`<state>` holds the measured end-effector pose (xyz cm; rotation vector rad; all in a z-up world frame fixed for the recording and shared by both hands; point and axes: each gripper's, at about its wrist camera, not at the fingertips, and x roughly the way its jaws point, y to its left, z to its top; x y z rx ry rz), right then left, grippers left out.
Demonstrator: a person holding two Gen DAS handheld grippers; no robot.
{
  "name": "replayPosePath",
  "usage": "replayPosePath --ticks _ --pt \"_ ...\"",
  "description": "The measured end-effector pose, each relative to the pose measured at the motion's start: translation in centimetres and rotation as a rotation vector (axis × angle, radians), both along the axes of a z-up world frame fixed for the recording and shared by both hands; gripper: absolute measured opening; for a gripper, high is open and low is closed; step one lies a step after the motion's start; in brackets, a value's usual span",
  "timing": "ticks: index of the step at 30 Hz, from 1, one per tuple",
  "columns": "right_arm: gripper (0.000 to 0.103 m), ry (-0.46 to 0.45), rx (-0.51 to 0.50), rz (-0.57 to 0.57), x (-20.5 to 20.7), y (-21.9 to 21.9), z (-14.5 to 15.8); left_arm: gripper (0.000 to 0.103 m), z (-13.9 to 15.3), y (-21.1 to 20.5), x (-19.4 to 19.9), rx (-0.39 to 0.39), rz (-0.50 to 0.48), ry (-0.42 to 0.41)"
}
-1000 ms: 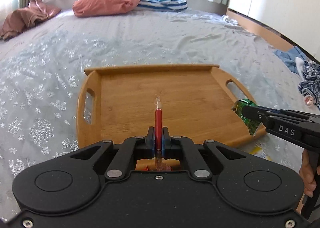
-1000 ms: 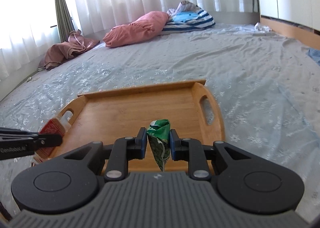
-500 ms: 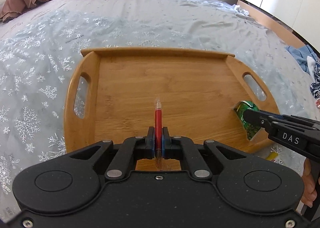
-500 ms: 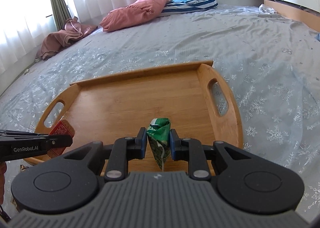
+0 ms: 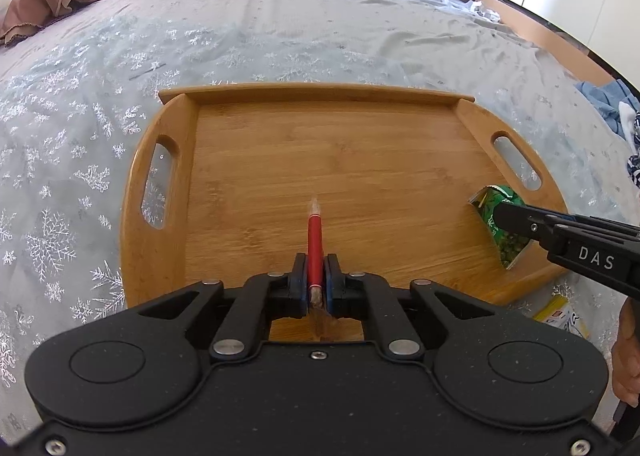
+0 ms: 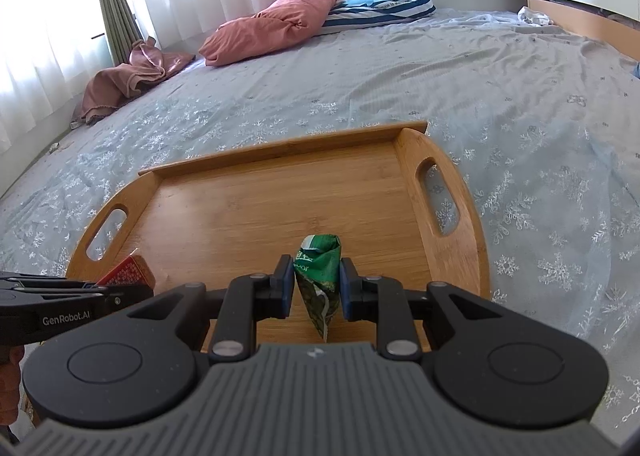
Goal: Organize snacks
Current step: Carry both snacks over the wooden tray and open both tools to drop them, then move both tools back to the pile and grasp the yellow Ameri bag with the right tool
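Note:
A wooden tray [image 5: 168,192] with two handle slots lies on the bed; it also shows in the right wrist view [image 6: 448,288]. My left gripper [image 5: 315,276] is shut on a thin red snack packet [image 5: 314,240], seen edge-on, held over the tray's near edge. The same red packet [image 6: 130,272] shows flat in the right wrist view. My right gripper [image 6: 316,284] is shut on a green snack packet [image 6: 320,268], over the tray's right near part. The green packet [image 5: 500,220] and right gripper also show in the left wrist view.
A yellow packet [image 5: 560,312] lies on the bed just off the tray's near right corner. Pink pillow [image 6: 272,28], striped pillow [image 6: 380,4] and a brown cloth [image 6: 128,84] lie at the far end. Blue clothes [image 5: 612,104] lie at the right.
Both grippers have moved forward and tilted down over the tray, each still holding its packet. The tray now looks closer and more from above.

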<state>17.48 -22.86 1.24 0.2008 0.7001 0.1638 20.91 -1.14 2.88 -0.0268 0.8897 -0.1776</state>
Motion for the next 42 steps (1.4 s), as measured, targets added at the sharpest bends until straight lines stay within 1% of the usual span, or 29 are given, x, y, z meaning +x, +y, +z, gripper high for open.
replayPosePath --ticks 1,3,4,5,6,7,9,10,12,13,15,17,21,24,27,32,37,42 --pt "0.029 0.002 0.001 0.0 0.0 0.0 0.0 0.01 0.0 0.0 0.0 -0.001 -0.001 0.0" --pt "0.041 0.004 -0.001 -0.002 0.1 0.0 0.1 0.019 0.1 0.1 -0.2 -0.003 -0.007 -0.004" --pt "0.041 0.001 -0.007 -0.002 0.0 0.1 0.2 0.022 0.2 0.1 -0.2 -0.004 -0.007 -0.005" --pt "0.045 -0.003 -0.011 -0.003 0.0 0.1 0.3 0.029 0.3 0.2 -0.2 -0.004 -0.005 -0.008" --pt "0.052 -0.003 -0.014 -0.004 0.0 0.1 0.3 0.036 0.4 0.3 -0.3 -0.003 -0.004 -0.012" --pt "0.053 -0.005 -0.013 -0.003 0.0 0.1 0.4 0.039 0.5 0.3 -0.4 0.0 -0.004 -0.016" --pt "0.056 -0.009 -0.007 -0.004 -0.1 -0.1 0.5 0.051 0.7 0.4 -0.6 0.005 -0.003 -0.022" --pt "0.058 -0.011 -0.005 -0.006 -0.1 -0.1 0.6 0.053 0.8 0.5 -0.7 0.008 -0.002 -0.025" --pt "0.063 -0.015 -0.002 -0.008 -0.3 -0.2 0.8 0.063 1.1 0.6 -1.1 0.014 -0.002 -0.034" --pt "0.064 -0.018 -0.003 -0.01 -0.4 -0.2 0.8 0.066 1.3 0.7 -1.3 0.017 -0.002 -0.041" --pt "0.069 -0.025 -0.009 -0.013 -0.8 -0.2 1.0 0.078 1.7 1.0 -1.9 0.023 0.0 -0.058" --pt "0.072 -0.036 -0.019 -0.014 -1.4 -0.2 1.2 0.082 2.1 1.3 -2.5 0.02 0.002 -0.075" --pt "0.082 -0.064 -0.036 -0.005 -2.7 -0.1 1.6 0.085 2.9 2.0 -4.4 0.001 0.006 -0.1" --pt "0.086 -0.079 -0.051 0.0 -4.0 -0.1 1.9 0.087 3.4 2.2 -6.1 0.018 0.002 -0.133" --pt "0.088 -0.088 -0.052 0.01 -5.4 -0.1 2.1 0.089 3.8 2.3 -7.9 0.033 -0.002 -0.161" --pt "0.09 -0.108 -0.073 0.015 -7.6 -0.1 2.2 0.091 4.1 2.7 -10.5 0.032 0.003 -0.181" --pt "0.093 -0.13 -0.118 0.014 -9.7 0.0 2.1 0.092 3.7 3.1 -12.7 0.052 0.02 -0.195" --pt "0.095 -0.135 -0.148 0.011 -11.1 0.0 1.4 0.093 2.8 3.8 -14.5 0.056 0.07 -0.23"
